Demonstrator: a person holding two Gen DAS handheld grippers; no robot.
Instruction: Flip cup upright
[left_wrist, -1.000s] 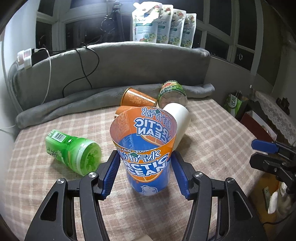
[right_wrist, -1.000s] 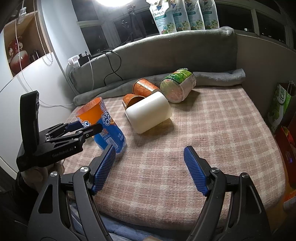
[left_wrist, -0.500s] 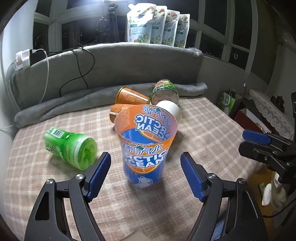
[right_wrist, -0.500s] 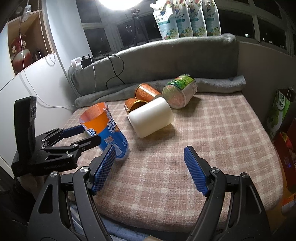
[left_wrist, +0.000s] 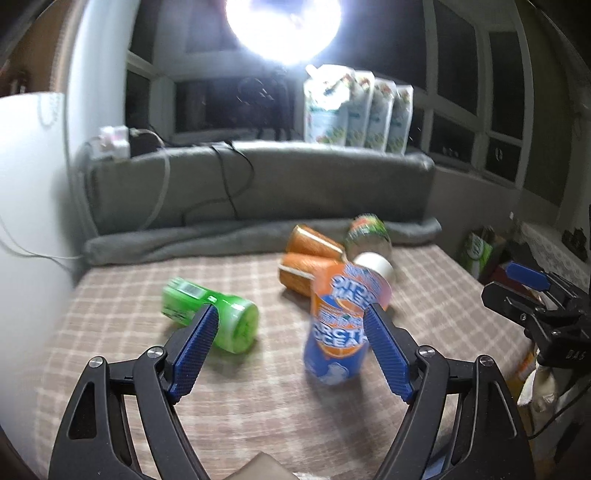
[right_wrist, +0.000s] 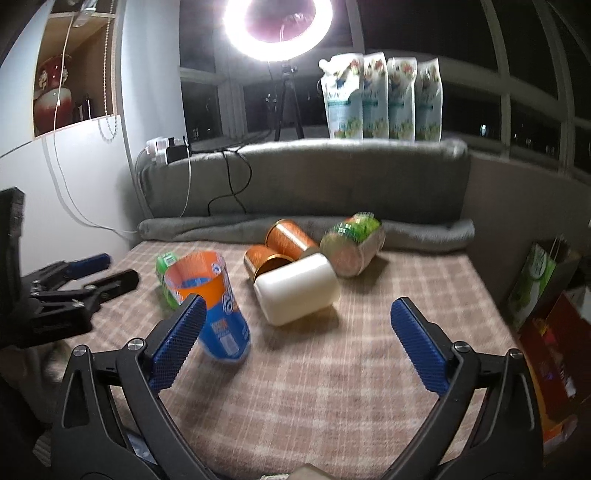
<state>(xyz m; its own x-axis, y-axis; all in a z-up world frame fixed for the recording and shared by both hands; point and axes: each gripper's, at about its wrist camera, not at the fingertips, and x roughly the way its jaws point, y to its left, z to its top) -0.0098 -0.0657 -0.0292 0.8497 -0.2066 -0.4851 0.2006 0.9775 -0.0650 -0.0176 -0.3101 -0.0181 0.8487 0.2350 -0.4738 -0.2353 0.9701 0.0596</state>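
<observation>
- One plaid blanket (right_wrist: 332, 387) is covering the whole work surface, w/ a grey bolster cushion (right_wrist: 303, 177) running along the back edge.
- Four refill pouches (right_wrist: 380, 99) are standing in a row on top of the cushion; a ring light (right_wrist: 277, 29) is glaring above them.
- Right gripper (right_wrist: 295, 332) is hanging near the front edge, blue pads spread wide, gripping nothing.
- Left gripper (left_wrist: 290, 343) is likewise spread wide, nothing between the pads; the cup is sitting beyond its right pad, apart from it.
- White cup (right_wrist: 297, 291) is lying on its side mid-blanket.
- Arctic Ocean cup (right_wrist: 208, 306), orange/blue paper, is standing mouth-up on the left part of the blanket, leaning a bit; image is blurred there.
- Green-label container (right_wrist: 352, 245) is lying on its side behind the white cup, close to the bolster.
- Green bottle (left_wrist: 210, 317) is lying on its side, left of the Arctic Ocean cup.
- Two orange cups (right_wrist: 280, 245) are lying side by side behind the white cup, touching each other.
</observation>
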